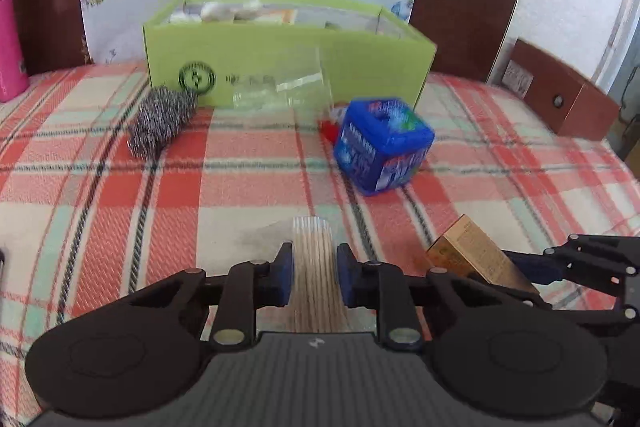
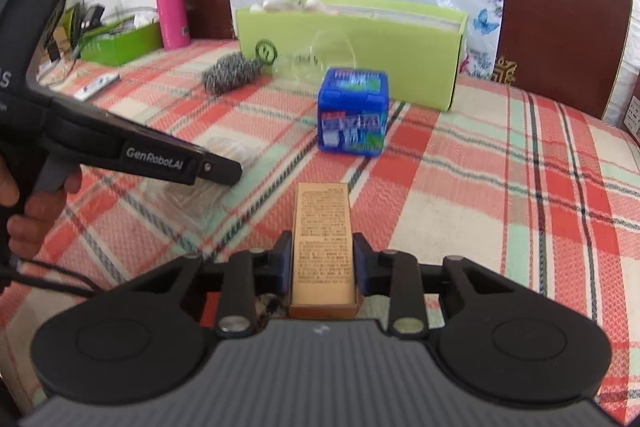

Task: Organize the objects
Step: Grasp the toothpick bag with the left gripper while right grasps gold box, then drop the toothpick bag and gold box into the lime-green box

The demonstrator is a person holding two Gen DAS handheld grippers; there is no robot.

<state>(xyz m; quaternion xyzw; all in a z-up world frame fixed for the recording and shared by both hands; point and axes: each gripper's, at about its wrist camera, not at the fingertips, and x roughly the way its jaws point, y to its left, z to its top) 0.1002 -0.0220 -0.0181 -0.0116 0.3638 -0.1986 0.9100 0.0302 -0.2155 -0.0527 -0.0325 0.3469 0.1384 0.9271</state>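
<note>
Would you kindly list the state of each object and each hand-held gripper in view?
Left hand-held gripper: shut on bundle of sticks.
Right hand-held gripper: shut on tan carton.
Green box: open-topped, items inside.
Blue cube box: tilted on the bedspread.
Steel scourer: lying beside green box.
Pink bottle: upright.

woven plaid cloth (image 1: 248,195) — wiry metal scourer (image 1: 162,123) — glossy plastic cube (image 1: 384,145)
</note>
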